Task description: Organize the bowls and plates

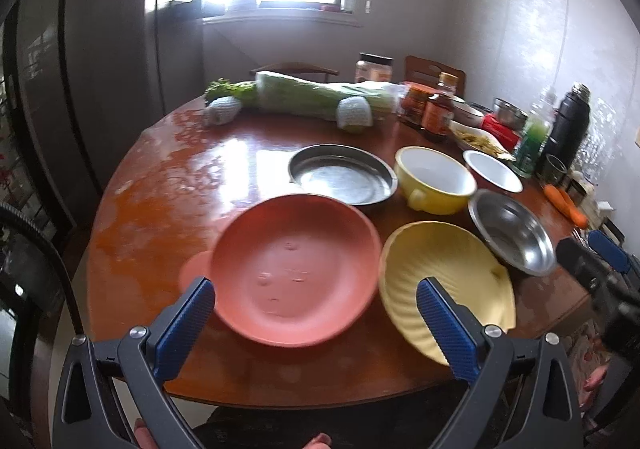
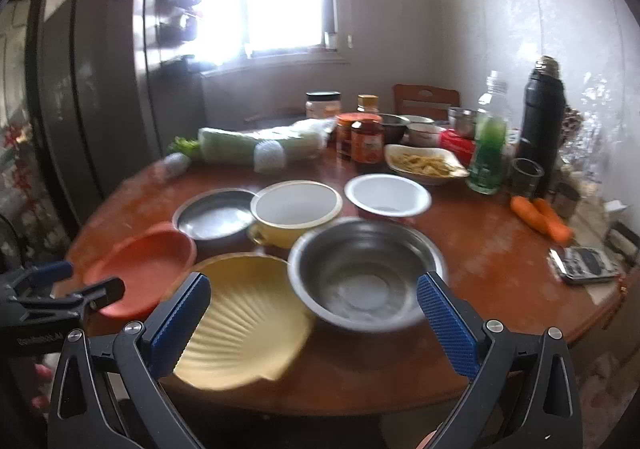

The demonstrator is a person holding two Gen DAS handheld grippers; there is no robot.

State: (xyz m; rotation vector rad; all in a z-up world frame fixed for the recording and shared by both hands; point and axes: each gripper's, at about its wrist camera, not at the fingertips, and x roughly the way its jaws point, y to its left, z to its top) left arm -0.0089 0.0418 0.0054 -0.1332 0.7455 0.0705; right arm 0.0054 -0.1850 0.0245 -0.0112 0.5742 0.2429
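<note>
1. Six empty dishes are laid out on the near half of the round wooden table point(image 1: 168, 177): an orange plate point(image 1: 294, 269), a yellow shell-shaped plate point(image 1: 444, 281) just beside it, a steel bowl point(image 2: 366, 275), a yellow bowl with side handles point(image 2: 296, 215), a flat steel pan point(image 1: 344, 179) and a white bowl point(image 2: 387, 196) farther back.
2. The orange plate and the shell plate are judged light and stiff, probably plastic or melamine; their smooth surfaces are expected to slip, so each is best taken by the rim, one pad above and one below.
3. The steel bowl is judged light, rigid and slick; its thin rolled rim is the natural hold. The yellow and white bowls look enamelled or ceramic, heavier and liable to chip if set down hard.
4. The left gripper point(image 1: 316, 323) is held wide apart and empty before the orange plate.
5. The right gripper point(image 2: 314, 323) is likewise spread wide and empty, facing the shell plate and steel bowl.
6. Behind the dishes are seen a wrapped cabbage point(image 1: 316, 99), sauce jars point(image 2: 362, 141), a dark flask point(image 2: 540, 117) and carrots point(image 2: 540, 217).
</note>
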